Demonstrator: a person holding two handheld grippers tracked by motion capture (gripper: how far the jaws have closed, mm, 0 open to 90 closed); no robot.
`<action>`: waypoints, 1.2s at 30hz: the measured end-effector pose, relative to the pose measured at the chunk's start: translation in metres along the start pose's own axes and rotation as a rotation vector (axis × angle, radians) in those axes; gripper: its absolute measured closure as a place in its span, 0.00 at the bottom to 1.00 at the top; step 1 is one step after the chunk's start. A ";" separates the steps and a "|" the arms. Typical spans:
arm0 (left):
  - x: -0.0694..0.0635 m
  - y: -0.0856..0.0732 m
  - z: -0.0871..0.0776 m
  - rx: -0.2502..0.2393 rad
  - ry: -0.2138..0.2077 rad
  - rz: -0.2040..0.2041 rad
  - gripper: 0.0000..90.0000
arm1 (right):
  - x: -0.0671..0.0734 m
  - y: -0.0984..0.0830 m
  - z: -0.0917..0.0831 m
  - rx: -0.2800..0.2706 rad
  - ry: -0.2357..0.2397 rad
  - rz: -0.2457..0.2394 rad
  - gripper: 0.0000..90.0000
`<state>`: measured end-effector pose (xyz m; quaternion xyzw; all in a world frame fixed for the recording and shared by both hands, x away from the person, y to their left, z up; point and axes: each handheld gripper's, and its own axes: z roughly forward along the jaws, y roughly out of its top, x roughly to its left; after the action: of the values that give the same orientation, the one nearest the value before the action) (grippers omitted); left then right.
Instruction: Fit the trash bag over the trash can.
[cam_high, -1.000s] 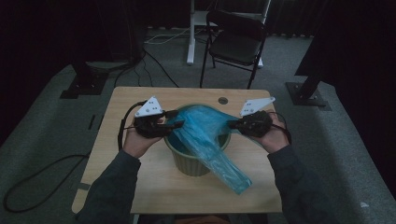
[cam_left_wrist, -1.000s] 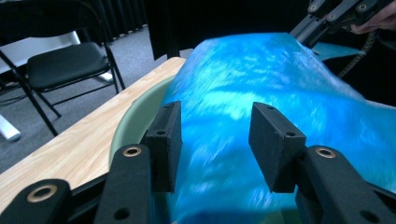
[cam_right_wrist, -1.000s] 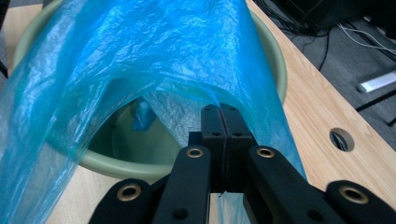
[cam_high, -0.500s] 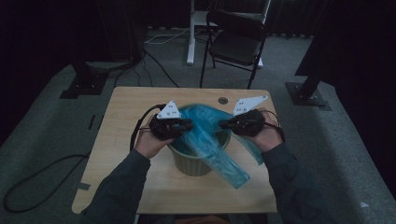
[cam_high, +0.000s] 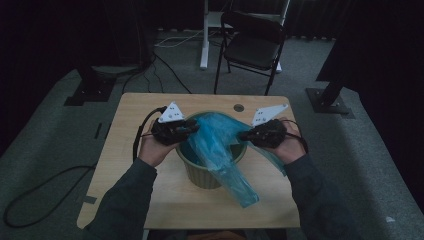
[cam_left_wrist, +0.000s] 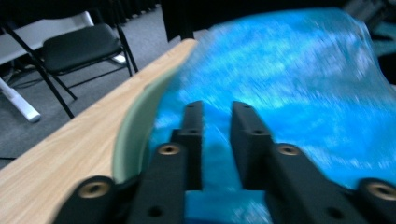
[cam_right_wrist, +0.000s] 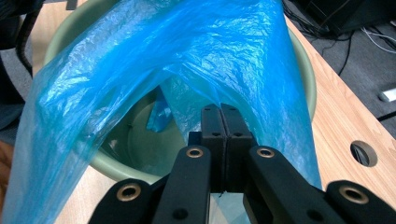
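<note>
On a wooden table (cam_high: 130, 175) in a dark room, a green bin (cam_high: 202, 175) has a blue plastic bag (cam_high: 220, 145) draped over it. Right of the bin, the right gripper (cam_right_wrist: 221, 114) pinches the bag's edge with jaws pressed together. At the bin's left rim, the left gripper (cam_left_wrist: 217, 114) has just been opening, its jaws apart over the bag.

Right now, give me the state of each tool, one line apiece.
Left tool: jaws apart, just been reopening, thin blue plastic bag between them, not pinched.
Right tool: shut on the bag's edge over the pale green round bin.
</note>
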<state>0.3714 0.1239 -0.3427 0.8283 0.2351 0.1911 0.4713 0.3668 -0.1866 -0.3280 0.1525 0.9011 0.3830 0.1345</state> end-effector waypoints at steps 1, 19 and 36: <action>0.000 0.000 0.000 0.000 0.000 0.000 0.77 | 0.000 0.000 0.000 0.000 0.000 0.000 1.00; 0.030 0.026 0.033 0.064 -0.165 -0.064 0.69 | 0.008 0.010 0.004 -0.008 0.050 -0.065 1.00; 0.047 0.002 0.020 0.123 -0.057 -0.120 1.00 | 0.001 -0.005 -0.006 0.017 0.028 -0.035 1.00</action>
<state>0.4216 0.1357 -0.3459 0.8452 0.2820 0.1240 0.4367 0.3629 -0.1931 -0.3279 0.1323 0.9087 0.3749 0.1272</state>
